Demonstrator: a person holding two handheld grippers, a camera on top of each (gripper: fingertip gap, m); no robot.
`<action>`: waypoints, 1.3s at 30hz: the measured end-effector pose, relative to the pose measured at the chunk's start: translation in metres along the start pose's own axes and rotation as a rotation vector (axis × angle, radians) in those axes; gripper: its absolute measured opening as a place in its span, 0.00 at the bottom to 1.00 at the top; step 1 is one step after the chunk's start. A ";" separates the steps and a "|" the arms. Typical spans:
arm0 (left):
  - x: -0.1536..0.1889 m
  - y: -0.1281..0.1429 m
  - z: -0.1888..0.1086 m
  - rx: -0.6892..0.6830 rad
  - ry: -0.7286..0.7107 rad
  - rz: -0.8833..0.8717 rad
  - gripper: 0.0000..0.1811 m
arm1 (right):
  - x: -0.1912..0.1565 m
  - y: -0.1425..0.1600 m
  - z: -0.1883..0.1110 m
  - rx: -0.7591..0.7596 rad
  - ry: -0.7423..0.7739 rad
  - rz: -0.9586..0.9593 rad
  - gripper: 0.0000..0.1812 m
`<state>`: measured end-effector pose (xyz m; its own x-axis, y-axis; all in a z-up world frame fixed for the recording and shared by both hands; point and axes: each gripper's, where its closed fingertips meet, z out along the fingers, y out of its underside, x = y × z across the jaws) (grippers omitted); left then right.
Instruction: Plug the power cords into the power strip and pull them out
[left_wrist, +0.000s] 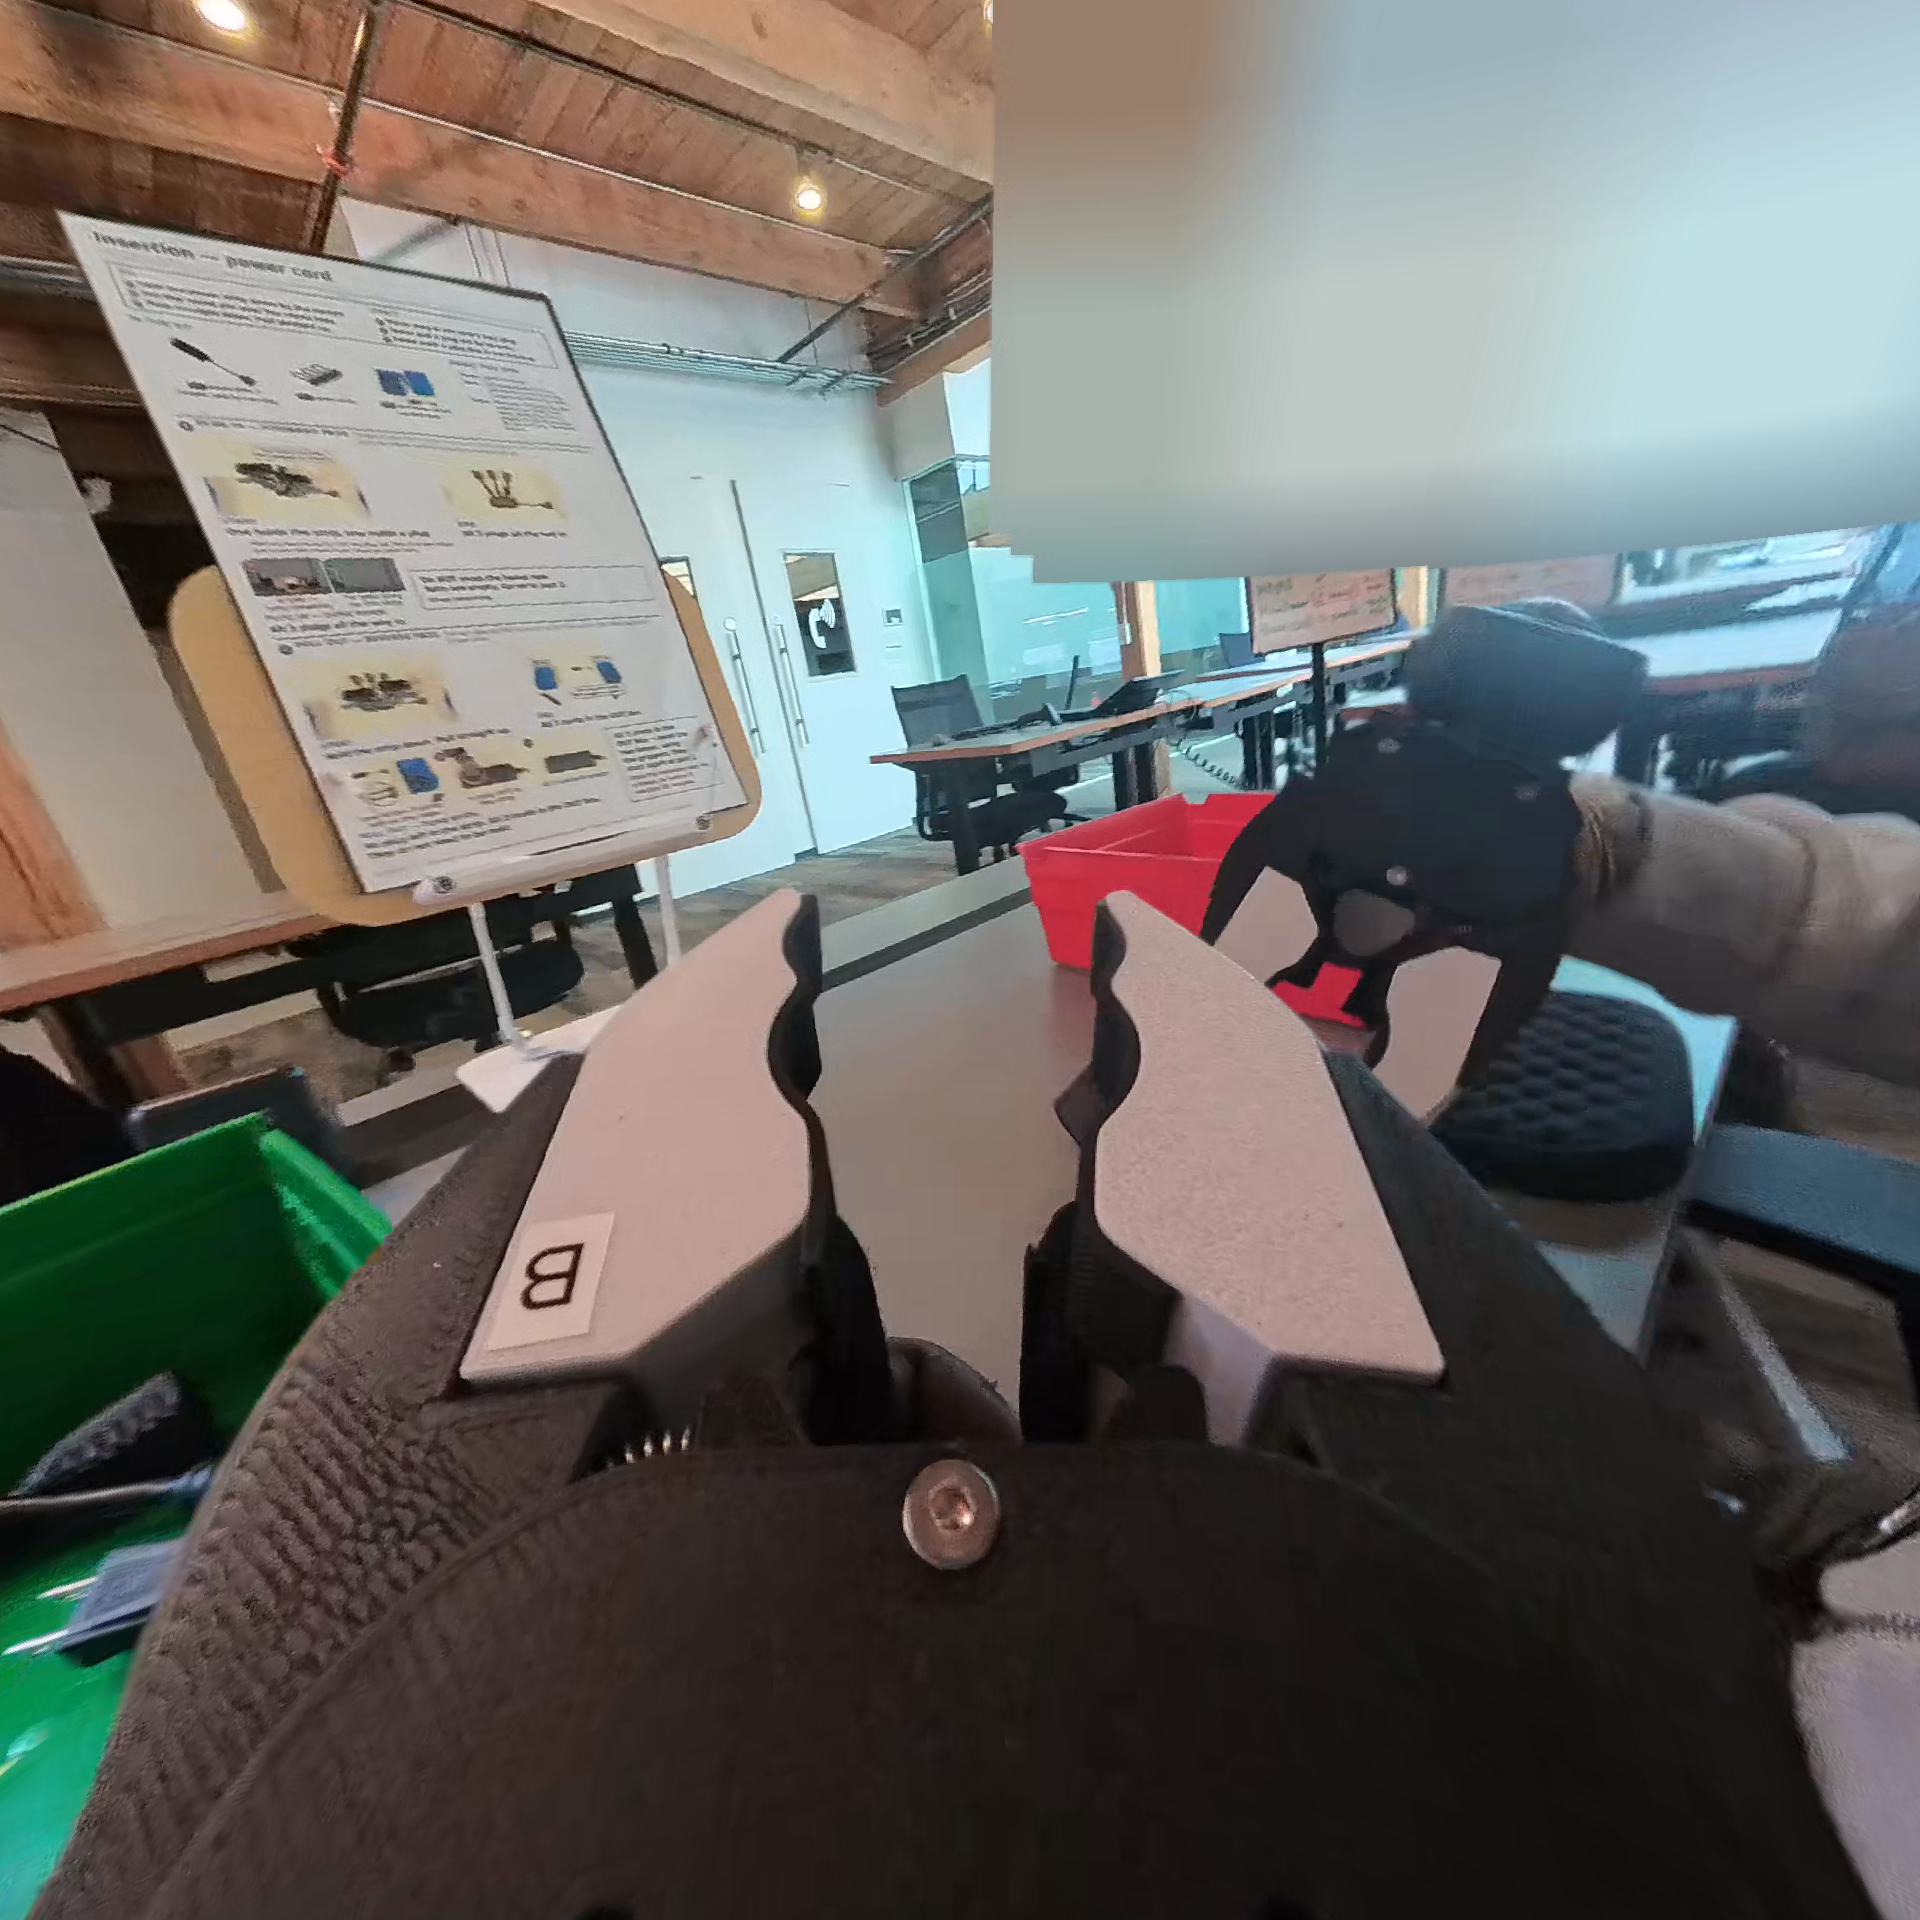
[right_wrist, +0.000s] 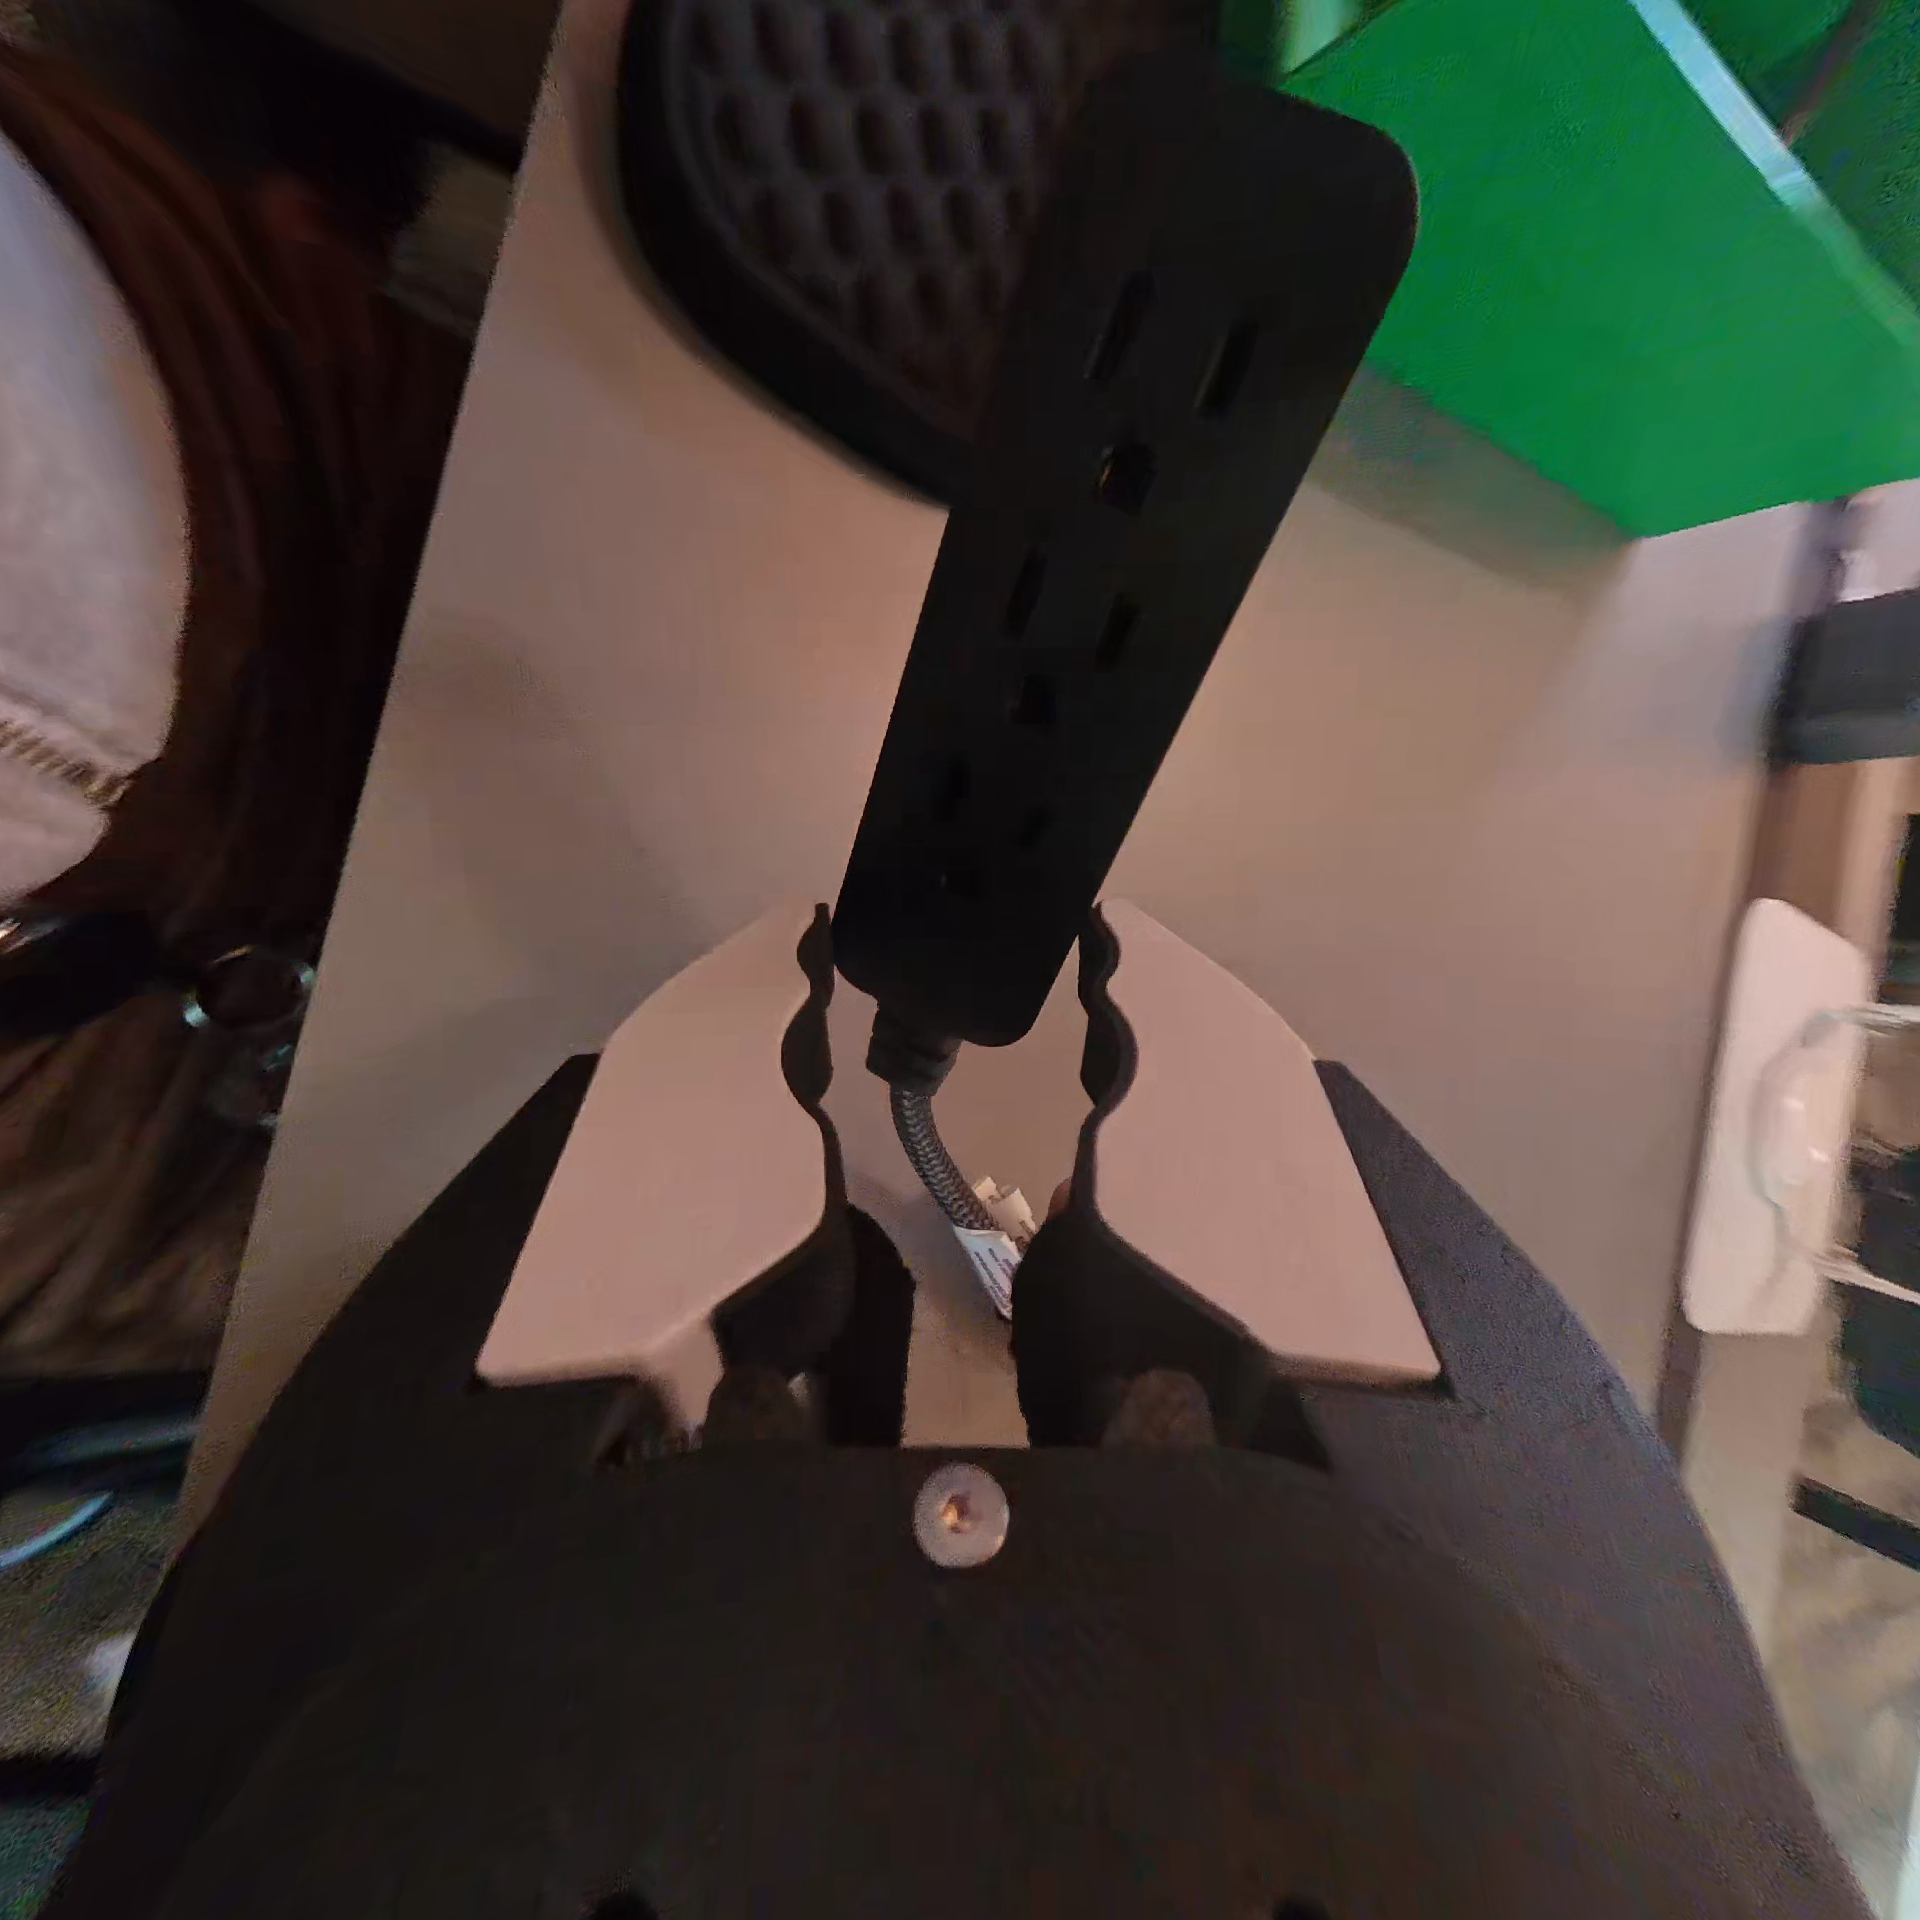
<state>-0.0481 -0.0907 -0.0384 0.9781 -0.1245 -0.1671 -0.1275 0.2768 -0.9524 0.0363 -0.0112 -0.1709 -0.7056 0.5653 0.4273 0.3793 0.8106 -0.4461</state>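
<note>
In the right wrist view, my right gripper is shut on the cord end of a black power strip with several empty outlets. The strip points away from me over a pale table. Its braided cable with a white tag runs back between the fingers. In the left wrist view, my left gripper is open and empty above a dark tabletop. The right gripper shows there too, farther right, held by a hand in a beige sleeve. No power cord plugs are in view.
A red bin stands behind the left gripper and a green bin at its left. A black honeycomb pad lies by the strip. An instruction board stands on an easel at the back left. The tips of one gripper are about 20 cm away from the tips of the other.
</note>
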 end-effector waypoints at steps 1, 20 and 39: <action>-0.002 0.001 -0.003 -0.013 0.000 0.020 0.27 | -0.002 0.004 0.002 -0.020 -0.057 0.007 0.26; -0.035 -0.007 -0.017 0.069 -0.149 0.087 0.41 | 0.048 0.017 -0.021 0.358 0.241 0.308 0.53; -0.115 0.067 -0.052 -0.517 -0.605 0.193 0.60 | 0.035 0.027 -0.137 1.070 0.905 0.367 0.80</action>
<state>-0.1781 -0.1070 -0.0966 0.8319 0.4574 -0.3142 -0.2178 -0.2518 -0.9430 0.1034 0.0517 -0.0604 0.0981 0.9415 0.3224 -0.4542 0.3306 -0.8273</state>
